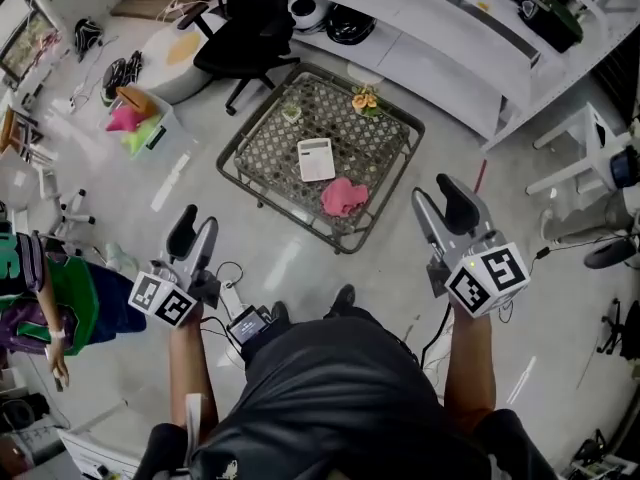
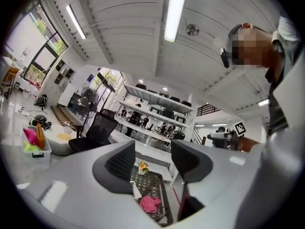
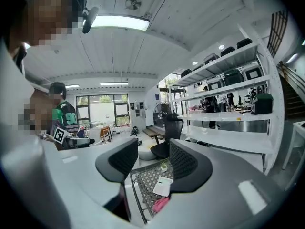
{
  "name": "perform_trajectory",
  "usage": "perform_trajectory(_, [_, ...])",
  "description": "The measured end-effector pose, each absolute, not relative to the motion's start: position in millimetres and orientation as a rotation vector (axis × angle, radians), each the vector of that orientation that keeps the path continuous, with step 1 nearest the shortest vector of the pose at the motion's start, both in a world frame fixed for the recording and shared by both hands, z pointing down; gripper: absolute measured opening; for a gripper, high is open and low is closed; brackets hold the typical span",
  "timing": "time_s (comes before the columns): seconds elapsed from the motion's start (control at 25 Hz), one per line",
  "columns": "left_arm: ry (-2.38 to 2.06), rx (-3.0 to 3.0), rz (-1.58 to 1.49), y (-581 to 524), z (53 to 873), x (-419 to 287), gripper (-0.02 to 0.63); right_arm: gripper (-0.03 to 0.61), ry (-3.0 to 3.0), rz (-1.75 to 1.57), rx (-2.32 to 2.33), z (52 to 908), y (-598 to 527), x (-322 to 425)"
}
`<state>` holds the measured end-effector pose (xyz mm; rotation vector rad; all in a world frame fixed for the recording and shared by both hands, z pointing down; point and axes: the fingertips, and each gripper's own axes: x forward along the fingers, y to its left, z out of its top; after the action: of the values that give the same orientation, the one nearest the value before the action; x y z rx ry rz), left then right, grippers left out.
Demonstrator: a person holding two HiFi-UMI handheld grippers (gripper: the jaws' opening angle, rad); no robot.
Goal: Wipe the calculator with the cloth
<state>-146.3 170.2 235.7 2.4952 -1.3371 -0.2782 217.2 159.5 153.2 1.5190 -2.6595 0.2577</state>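
a white calculator (image 1: 316, 158) and pink cloth (image 1: 344, 197) sit on the dark, lattice-patterned table (image 1: 266, 148).

We see a low tabletop (image 1: 265, 148) with a dark lattice surface, standing on the pale floor (image 1: 300, 268). On it lie a white calculator (image 1: 316, 159) near the middle, a pink cloth (image 1: 343, 197) just beside the calculator's nearer end, and a small flower pot (image 1: 364, 99) at the far edge.

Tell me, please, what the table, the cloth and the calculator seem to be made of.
The table has an open lattice top in a dark frame with a matte look. It could be woven wicker or metal mesh, but I cannot tell which. The cloth is pink and crumpled into soft folds, so it is likely fabric. The calculator is white, flat and rigid, so it is probably plastic.
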Motion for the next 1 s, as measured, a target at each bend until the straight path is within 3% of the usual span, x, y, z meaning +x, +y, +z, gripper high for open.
perform_trajectory(0.48, [-1.485,2.454,-0.247,157,220,-97,0.255,0.184,-2.758,0.294,1.397,160,111,272])
perform_trajectory(1.0, [-1.302,2.53,-0.206,95,227,-57,0.254,0.184,-2.658,0.33,1.57,170,96,309])
